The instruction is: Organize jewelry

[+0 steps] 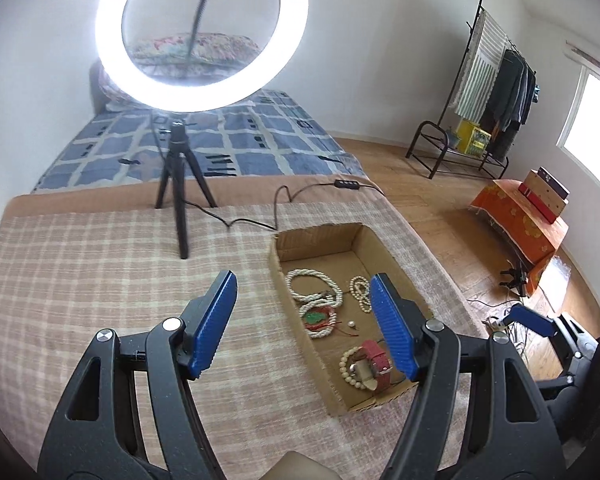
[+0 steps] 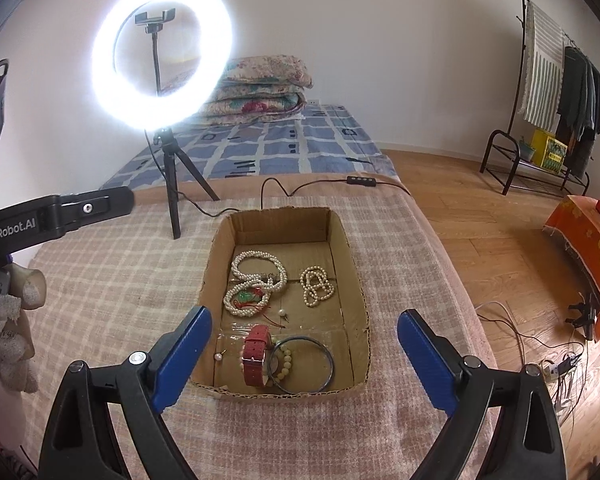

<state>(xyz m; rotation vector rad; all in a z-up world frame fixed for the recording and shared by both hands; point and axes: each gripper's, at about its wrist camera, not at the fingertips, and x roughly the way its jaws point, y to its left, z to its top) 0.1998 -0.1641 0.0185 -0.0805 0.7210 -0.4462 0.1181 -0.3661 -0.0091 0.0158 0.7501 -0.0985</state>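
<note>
Box (image 2: 352, 276): one watch (image 2: 255, 354), two necklaces (image 2: 256, 276)

Bare cloth (image 2: 112, 280) lies left of the cardboard tray (image 2: 350, 264); the ring-light tripod (image 2: 174, 196) and its cable (image 2: 276, 190) stand beyond.

I see a lit ring light (image 2: 162, 54) on a black tripod (image 2: 176, 184) standing at the far end of the checked beige tablecloth (image 2: 100, 288). Its cable (image 2: 284, 192) trails right across the cloth. Beyond lies a bed with a blue patterned sheet (image 2: 268, 148) and folded floral quilts (image 2: 260, 88) against the white wall (image 2: 380, 40). On the right, wooden flooring (image 2: 480, 220), a black clothes rack (image 2: 556, 92), an orange-draped stand (image 1: 524, 220) and a bright window (image 1: 592, 120).
</note>
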